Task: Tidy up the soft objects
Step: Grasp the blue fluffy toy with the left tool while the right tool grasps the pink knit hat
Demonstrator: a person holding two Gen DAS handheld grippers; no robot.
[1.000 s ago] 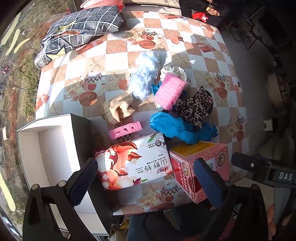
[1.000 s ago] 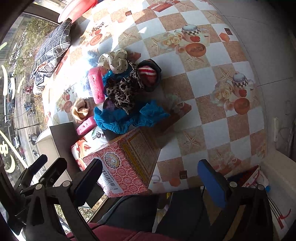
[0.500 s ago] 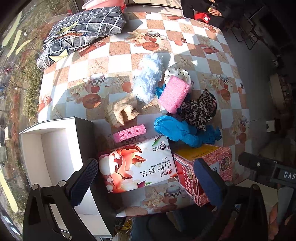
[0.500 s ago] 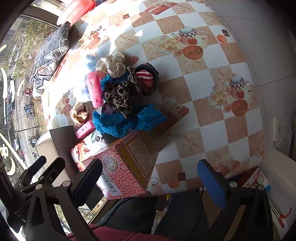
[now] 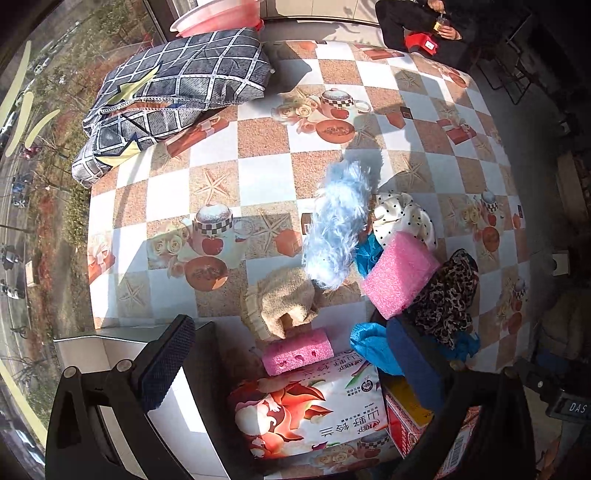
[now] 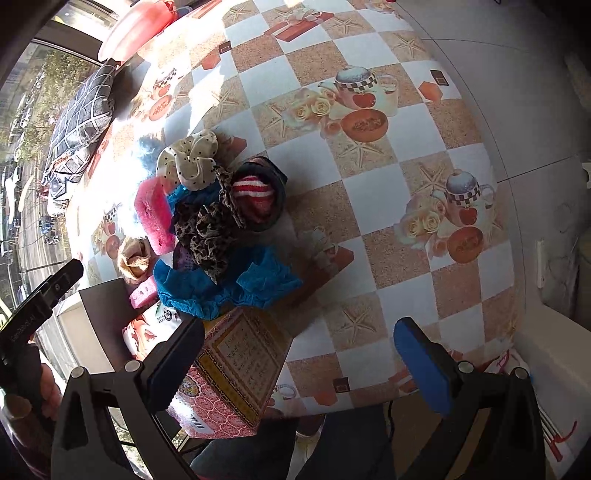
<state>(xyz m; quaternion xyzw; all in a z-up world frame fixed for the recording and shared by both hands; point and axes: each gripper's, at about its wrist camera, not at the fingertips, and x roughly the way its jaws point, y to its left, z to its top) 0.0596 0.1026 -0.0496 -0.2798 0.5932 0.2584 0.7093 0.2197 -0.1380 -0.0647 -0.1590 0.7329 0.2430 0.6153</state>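
Note:
A heap of soft things lies on the checkered table: a fluffy light-blue piece [image 5: 338,229], a beige knit piece [image 5: 284,301], a small pink sponge [image 5: 297,350], a large pink sponge [image 5: 400,273], a leopard scrunchie [image 5: 448,299], a blue cloth [image 6: 221,288], a polka-dot scrunchie [image 6: 190,160] and a striped red sock [image 6: 255,188]. My left gripper [image 5: 291,358] is open and empty, above the small pink sponge. My right gripper [image 6: 299,354] is open and empty, near the table's front edge.
An open white box [image 5: 170,413] stands at the front left. A tissue pack [image 5: 314,410] and a red patterned box [image 6: 236,373] lie beside it. Checked pillows [image 5: 173,92] and a pink basin [image 5: 218,18] sit at the far left.
Both grippers have moved forward and lower toward the heap, so the objects look larger. Both stay open. Nothing on the table has moved.

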